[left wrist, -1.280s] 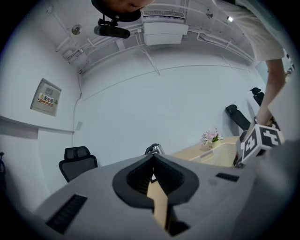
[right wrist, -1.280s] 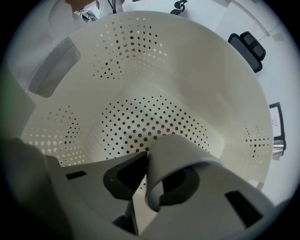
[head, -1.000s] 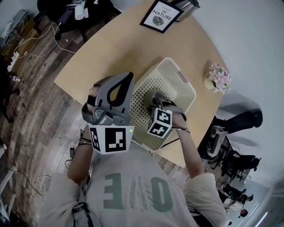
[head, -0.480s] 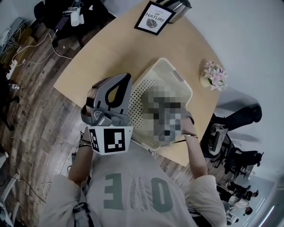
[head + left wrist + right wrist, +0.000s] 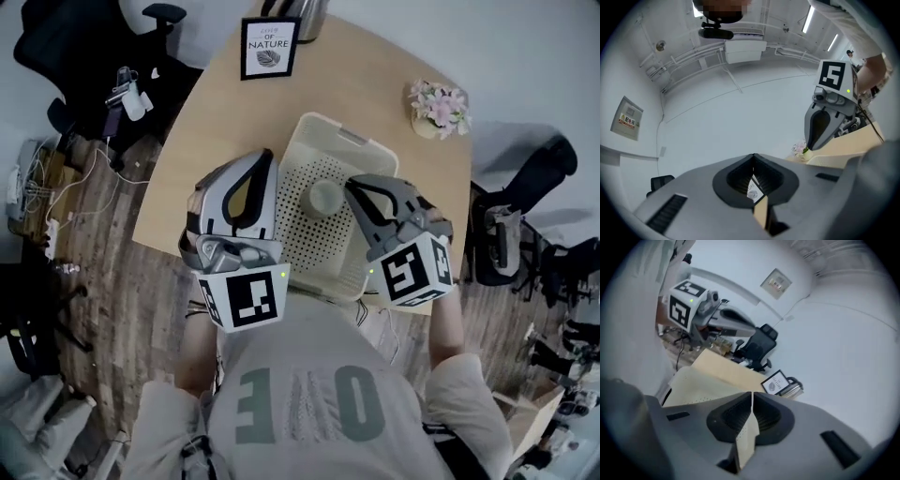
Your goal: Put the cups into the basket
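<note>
Left of the basket (image 5: 309,131), the left gripper (image 5: 258,161) has its jaws pressed together, empty. Between both grippers, below their tips, one cup (image 5: 325,198) sits in the basket; it looks light, stiff, best pinched across its rim. The right gripper (image 5: 356,184) has just closed on nothing.

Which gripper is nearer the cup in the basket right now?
Right. The right gripper hangs just right of the cup, over the right half of the basket, its jaws just closed with nothing between them. The left gripper is over the basket's left rim, farther off.
</note>
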`<state>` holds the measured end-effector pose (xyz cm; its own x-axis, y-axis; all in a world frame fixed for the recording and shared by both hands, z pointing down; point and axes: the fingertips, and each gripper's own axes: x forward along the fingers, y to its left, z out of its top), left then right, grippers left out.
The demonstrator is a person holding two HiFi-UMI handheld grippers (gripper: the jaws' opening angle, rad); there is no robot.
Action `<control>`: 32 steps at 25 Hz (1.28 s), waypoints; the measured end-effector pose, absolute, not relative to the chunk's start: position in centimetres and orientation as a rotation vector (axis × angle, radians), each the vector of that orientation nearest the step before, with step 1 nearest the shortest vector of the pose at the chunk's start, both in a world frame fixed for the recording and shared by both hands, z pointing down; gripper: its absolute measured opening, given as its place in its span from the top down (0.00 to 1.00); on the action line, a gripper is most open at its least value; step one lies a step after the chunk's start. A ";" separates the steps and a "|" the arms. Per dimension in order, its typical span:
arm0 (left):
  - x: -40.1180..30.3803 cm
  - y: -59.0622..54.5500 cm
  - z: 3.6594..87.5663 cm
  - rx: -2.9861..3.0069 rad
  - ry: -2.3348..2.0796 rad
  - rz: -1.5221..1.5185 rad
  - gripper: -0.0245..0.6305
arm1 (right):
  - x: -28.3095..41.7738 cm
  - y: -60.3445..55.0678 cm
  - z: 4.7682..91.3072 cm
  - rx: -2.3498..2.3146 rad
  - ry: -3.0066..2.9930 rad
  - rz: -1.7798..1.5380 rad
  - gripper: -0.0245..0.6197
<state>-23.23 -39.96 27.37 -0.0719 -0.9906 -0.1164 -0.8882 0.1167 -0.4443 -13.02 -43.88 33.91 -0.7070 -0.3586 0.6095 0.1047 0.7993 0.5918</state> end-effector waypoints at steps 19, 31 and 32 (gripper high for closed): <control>-14.1 -43.0 24.9 -2.062 1.727 -0.308 0.95 | -1.6 -45.1 25.3 1.514 -2.645 -0.376 0.96; -12.1 -43.5 24.6 -2.103 1.688 -0.291 0.95 | -1.4 -43.8 24.8 1.496 -2.684 -0.308 0.96; -12.0 -43.5 24.5 -2.103 1.687 -0.282 0.95 | -1.5 -43.8 24.4 1.497 -2.711 -0.287 0.96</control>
